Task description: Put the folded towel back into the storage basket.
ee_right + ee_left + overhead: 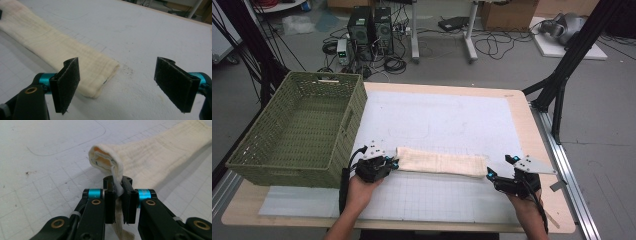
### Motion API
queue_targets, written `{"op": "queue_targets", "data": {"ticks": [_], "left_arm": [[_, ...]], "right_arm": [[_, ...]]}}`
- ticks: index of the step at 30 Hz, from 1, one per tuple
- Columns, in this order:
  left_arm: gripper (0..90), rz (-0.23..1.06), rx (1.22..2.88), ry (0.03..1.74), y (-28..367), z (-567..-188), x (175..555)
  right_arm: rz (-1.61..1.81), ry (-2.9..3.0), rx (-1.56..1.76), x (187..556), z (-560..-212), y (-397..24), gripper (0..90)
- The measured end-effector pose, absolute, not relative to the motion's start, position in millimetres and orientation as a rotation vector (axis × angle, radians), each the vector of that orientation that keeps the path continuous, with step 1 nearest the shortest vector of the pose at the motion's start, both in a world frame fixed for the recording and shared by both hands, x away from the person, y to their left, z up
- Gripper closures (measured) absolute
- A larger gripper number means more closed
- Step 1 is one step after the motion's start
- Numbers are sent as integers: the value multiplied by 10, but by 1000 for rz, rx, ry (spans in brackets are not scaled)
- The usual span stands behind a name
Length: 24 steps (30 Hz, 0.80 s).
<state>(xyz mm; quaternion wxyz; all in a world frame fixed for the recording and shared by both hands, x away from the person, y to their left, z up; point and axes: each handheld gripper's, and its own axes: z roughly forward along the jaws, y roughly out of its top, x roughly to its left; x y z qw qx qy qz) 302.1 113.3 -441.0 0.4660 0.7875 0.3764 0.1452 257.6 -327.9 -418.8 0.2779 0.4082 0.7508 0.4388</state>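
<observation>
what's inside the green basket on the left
Nothing can be seen inside the green basket: its woven floor shows bare in the high view. The near wall hides a strip of the floor just behind it, so that part can't be checked.

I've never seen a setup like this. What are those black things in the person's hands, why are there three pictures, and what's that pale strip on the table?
There is no robot here: a person holds a hand-operated clamp, called a gripper, in each hand. The wide picture comes from a camera above the table. The other two come from small cameras riding on each gripper, looking along its two black jaws.

On the white mat lies a folded cream cloth, a long strip. A green woven basket stands at the table's left end, and it looks empty.

The left gripper has its jaws shut on one end of the cloth, lifting that end a little. The right gripper is open at the cloth's other end, one jaw in front of the cloth, gripping nothing.
</observation>
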Motion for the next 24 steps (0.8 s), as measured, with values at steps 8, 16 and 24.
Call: {"op": "queue_targets", "data": {"ticks": [8, 16, 24], "left_arm": [[822, 351, 1916, 916, 1149, -4399, 3012], [822, 345, 1911, 919, 1157, -4401, 3004], [821, 345, 1910, 914, 1161, -4400, 2997]], "right_arm": [[1188, 2033, 1133, 2630, -4236, -3260, 243], [1142, 2080, 1158, 2681, -4309, -3223, 278], [1097, 2174, 1174, 2739, -4429, -3099, 297]]}}
